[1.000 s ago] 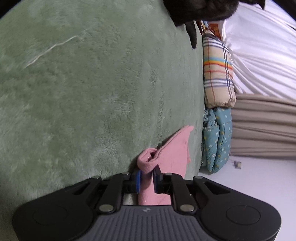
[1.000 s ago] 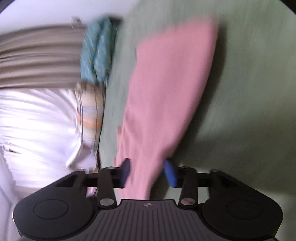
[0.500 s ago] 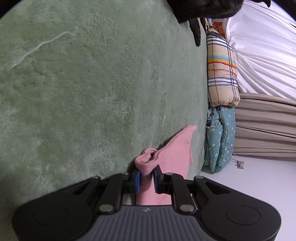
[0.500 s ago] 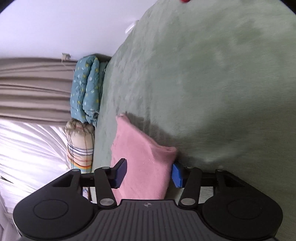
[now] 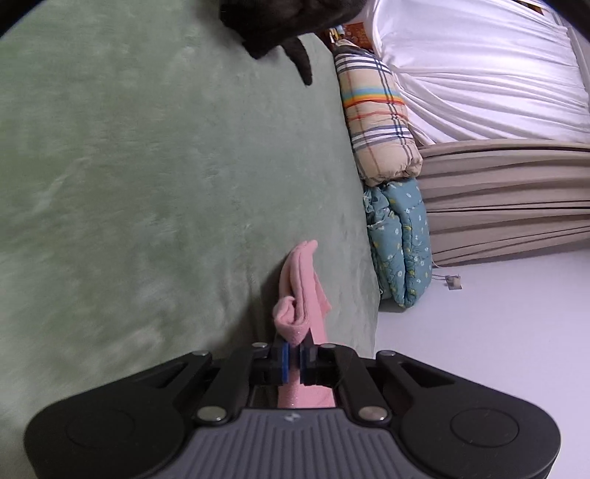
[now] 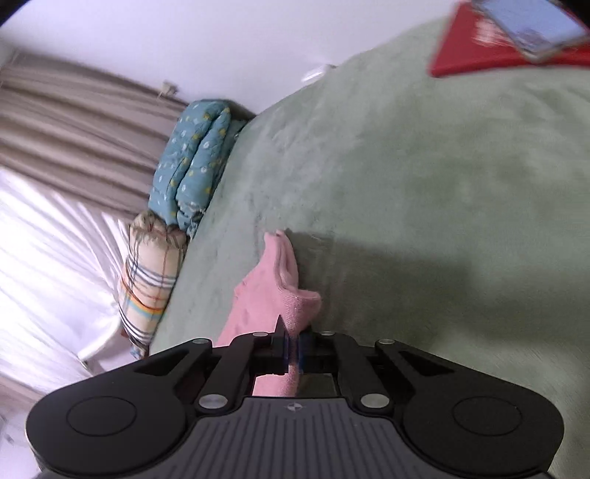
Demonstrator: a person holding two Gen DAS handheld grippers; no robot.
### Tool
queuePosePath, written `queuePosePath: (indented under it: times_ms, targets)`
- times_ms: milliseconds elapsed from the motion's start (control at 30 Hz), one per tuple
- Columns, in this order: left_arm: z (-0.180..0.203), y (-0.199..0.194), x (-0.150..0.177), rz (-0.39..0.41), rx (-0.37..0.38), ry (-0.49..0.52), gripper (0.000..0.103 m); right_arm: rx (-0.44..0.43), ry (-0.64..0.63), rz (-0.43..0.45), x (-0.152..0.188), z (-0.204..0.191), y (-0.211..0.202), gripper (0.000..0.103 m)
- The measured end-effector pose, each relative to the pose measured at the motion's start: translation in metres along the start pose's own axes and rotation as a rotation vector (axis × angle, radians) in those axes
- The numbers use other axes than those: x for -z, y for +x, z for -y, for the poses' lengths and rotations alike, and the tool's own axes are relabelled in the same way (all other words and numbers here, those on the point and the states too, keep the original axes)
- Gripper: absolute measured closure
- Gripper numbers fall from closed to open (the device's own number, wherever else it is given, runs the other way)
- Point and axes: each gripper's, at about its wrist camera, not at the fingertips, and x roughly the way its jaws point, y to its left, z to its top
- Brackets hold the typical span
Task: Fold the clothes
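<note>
Low in the left wrist frame, my left claw (image 5: pixel 294 363) is pinched tight on the pink cloth (image 5: pixel 300 294), its blue pads pressed on a bunched, rolled edge. Low in the right wrist frame, my right claw (image 6: pixel 293 353) is likewise clamped on the same cloth (image 6: pixel 271 294), with the fabric squeezed thin between the pads.

The cloth is soft and fleecy, gathered into a narrow ridge that runs up from each claw toward mid-frame and ends in a small point. It rests against the green blanket (image 5: pixel 147 184), casting a shadow beside it.

The blanket spreads wide and bare across the left of the left view and the right of the right view. Its edge lies close beside the cloth, and along that edge sit a teal dotted quilt (image 5: pixel 400 239) and a plaid quilt (image 5: pixel 379 118), stacked end to end. A dark garment (image 5: pixel 280 22) hangs in at the top of the left view. In the upper right of the right view lies a red flat thing (image 6: pixel 479 48) with a phone (image 6: pixel 527 25) on it. Farthest off are beige curtains (image 5: pixel 509 199) and white drapes (image 5: pixel 479 73).
</note>
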Motion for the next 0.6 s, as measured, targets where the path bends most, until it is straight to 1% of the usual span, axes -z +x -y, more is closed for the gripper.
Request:
queuePosePath:
  times_ms: [67,100,167,200,233,267,333,400,433,467,500,533,600]
  targets:
    - [-0.02,-0.001,0.007,-0.044,-0.088,0.032,0.098,0.06,-0.023,-0.012,0.005,0.01,0.002,0.099]
    - [-0.028,0.001,0.009,-0.06,-0.112,0.024,0.098,0.094,-0.039,-0.019,0.008,0.014,0.003,0.099]
    - [-0.05,0.0,0.013,-0.069,-0.091,-0.039,0.098,0.158,-0.069,-0.028,0.012,0.021,0.005,0.091]
    - [-0.053,0.001,0.013,-0.069,-0.082,-0.052,0.097,0.175,-0.07,-0.011,0.013,0.022,0.0,0.09]
    - [-0.054,0.0,0.011,-0.069,-0.072,-0.058,0.097,0.193,-0.074,0.007,0.014,0.022,-0.006,0.083]
    - [-0.051,0.0,0.009,-0.074,-0.076,-0.045,0.097,0.215,-0.097,0.026,0.015,0.018,-0.012,0.08]
    - [-0.045,0.001,0.005,-0.08,-0.09,-0.001,0.096,0.249,-0.141,0.059,0.016,0.01,-0.019,0.07]
    - [-0.041,0.0,0.002,-0.073,-0.092,0.019,0.095,0.285,-0.192,0.091,0.015,0.002,-0.026,0.065]
    - [-0.041,0.0,0.001,-0.072,-0.088,0.017,0.095,0.303,-0.23,0.107,0.015,-0.005,-0.03,0.065]
    - [-0.041,-0.001,0.002,-0.067,-0.078,0.017,0.095,0.319,-0.274,0.125,0.015,-0.013,-0.035,0.065]
    - [-0.041,-0.002,0.002,-0.062,-0.067,0.019,0.095,0.332,-0.347,0.147,0.017,-0.029,-0.038,0.065]
    - [-0.041,-0.002,0.002,-0.057,-0.056,0.02,0.095,0.333,-0.404,0.159,0.019,-0.044,-0.032,0.065]
    - [-0.036,-0.001,0.003,-0.056,-0.027,0.051,0.096,0.28,-0.513,0.153,0.027,-0.072,-0.028,0.064]
